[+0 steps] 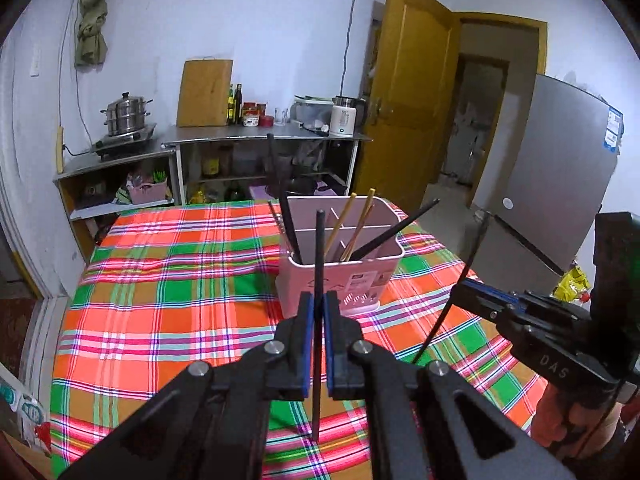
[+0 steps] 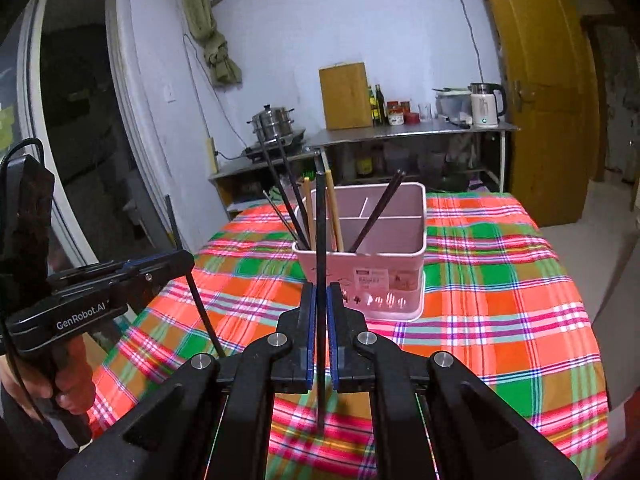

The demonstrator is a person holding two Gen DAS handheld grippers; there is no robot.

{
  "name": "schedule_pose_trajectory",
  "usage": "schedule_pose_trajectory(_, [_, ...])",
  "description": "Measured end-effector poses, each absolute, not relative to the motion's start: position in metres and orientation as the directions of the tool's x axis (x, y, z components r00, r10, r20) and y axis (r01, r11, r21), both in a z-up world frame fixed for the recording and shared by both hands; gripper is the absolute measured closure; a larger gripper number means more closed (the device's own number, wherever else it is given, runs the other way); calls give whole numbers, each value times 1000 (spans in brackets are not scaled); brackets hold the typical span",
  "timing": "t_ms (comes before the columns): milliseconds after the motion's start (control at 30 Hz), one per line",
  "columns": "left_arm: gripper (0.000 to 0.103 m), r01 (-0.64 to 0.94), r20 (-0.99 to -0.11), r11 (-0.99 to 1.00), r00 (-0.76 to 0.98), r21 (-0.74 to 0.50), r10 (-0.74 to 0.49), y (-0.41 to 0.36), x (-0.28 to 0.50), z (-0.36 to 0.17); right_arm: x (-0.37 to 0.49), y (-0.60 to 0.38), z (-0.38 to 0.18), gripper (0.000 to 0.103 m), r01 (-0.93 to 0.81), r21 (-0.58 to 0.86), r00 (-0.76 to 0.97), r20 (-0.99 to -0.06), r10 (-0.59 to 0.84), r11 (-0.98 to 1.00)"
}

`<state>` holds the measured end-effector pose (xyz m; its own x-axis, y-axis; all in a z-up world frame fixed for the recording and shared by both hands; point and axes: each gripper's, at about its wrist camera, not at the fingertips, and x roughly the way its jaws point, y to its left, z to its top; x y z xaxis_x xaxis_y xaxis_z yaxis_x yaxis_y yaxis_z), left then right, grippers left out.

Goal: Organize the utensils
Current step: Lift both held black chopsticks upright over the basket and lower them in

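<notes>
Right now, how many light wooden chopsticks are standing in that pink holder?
2: both light wooden chopsticks, one beside the other, lean inside the pink holder among darker chopsticks; others could be hidden.

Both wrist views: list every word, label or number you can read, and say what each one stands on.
"GenRobot.AI": on the side of the left gripper, seen from the right wrist.
"DAS": on the body of the right gripper, seen from the left wrist.
Sticker on the pink utensil holder: printed, too small to read.
Blue stickers on the fridge: too blurred to read.
Bottle and jar labels on the steel counter: unreadable.
</notes>
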<state>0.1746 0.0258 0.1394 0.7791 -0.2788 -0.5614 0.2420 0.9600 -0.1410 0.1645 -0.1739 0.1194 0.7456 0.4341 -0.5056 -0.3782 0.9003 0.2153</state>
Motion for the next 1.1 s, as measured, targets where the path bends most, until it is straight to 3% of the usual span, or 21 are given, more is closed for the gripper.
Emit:
schedule_pose_trajectory(667, [98, 271, -607, 954, 740, -127, -291, 27, 156, 146, 150, -181, 121, 98, -396, 189, 751, -496, 435, 899])
schedule_pose_trajectory(1100, [98, 233, -549, 964, 793, -125, -263, 30, 178, 172, 170, -187, 148, 98, -387, 222, 809, -384, 445, 895])
